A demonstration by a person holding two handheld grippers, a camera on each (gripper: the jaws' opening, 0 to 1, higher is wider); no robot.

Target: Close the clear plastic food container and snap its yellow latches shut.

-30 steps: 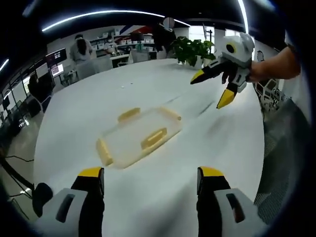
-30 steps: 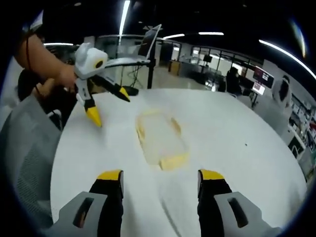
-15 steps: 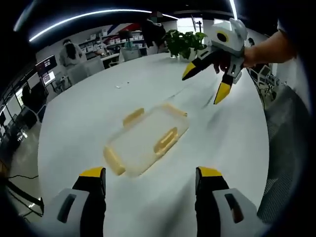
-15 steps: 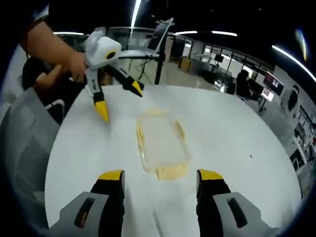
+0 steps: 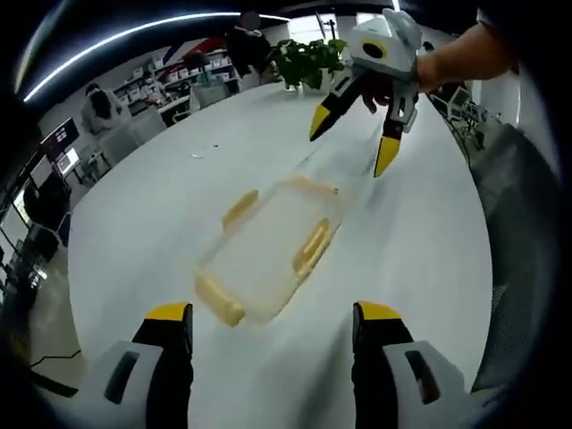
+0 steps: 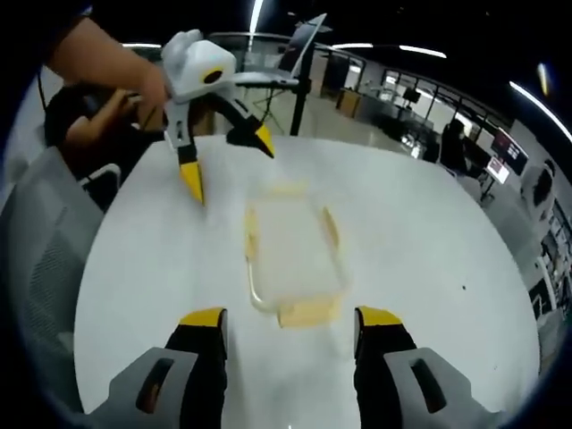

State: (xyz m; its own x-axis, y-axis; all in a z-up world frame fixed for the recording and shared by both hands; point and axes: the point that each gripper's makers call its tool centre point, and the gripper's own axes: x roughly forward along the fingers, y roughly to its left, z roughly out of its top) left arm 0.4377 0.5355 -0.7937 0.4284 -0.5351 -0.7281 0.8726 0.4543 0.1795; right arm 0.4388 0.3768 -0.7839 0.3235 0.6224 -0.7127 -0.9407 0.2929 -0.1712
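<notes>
Container (image 5: 268, 255) on white table (image 5: 152, 206), unlabelled; both tools spread.

The round white counter (image 5: 161, 206) is showing a plain, glossy surface. The clear rectangular plastic food container (image 5: 268, 250) is wearing yellow latches (image 5: 310, 248) along its sides. The left tongs (image 5: 268, 326) and right tongs (image 6: 290, 331) are showing grey bodies, black jaws, yellow tips. At twelve o'clock, a green leafy plant (image 5: 304, 61) is standing out.

A round white table (image 5: 161, 206) carries a clear container (image 5: 268, 250) with yellow latches (image 5: 312, 248), lying flat just ahead of the left gripper (image 5: 268, 326) and, in the right gripper view, straight ahead of the right gripper (image 6: 290, 331). A small dark speck (image 6: 463, 288) lies on the tabletop farther off.
</notes>
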